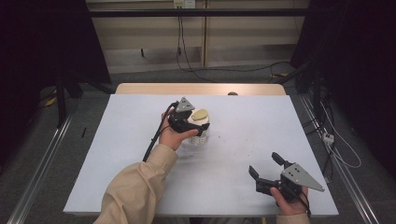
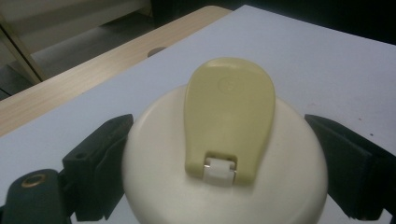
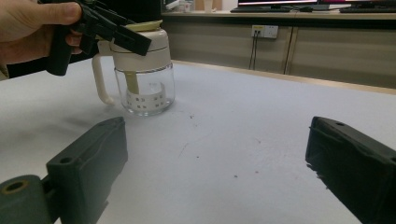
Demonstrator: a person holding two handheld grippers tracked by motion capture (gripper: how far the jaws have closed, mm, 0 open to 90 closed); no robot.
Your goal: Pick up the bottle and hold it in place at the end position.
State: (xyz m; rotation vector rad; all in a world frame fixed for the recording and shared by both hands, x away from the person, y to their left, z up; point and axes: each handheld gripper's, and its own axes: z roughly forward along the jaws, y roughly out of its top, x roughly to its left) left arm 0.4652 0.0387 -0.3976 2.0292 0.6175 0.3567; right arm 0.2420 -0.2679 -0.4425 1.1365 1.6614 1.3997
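So, left tongs [image 1: 198,122] up near the middle of the white counter [image 1: 140,121], jaws set either side of the cream lid [image 2: 224,186] of a small glass jug [image 1: 200,133]. Flat against the lid on one side, touching or nearly so on the other, so can't call it a firm grip. Yellowish flip tab [image 2: 229,116] lying flat on top of the lid, handle [image 3: 99,79] sticking out sideways, jug standing upright on the counter. Over to the right, right tongs [image 1: 266,167] near the front edge, well apart from the jug, jaws spread wide, holding nothing.
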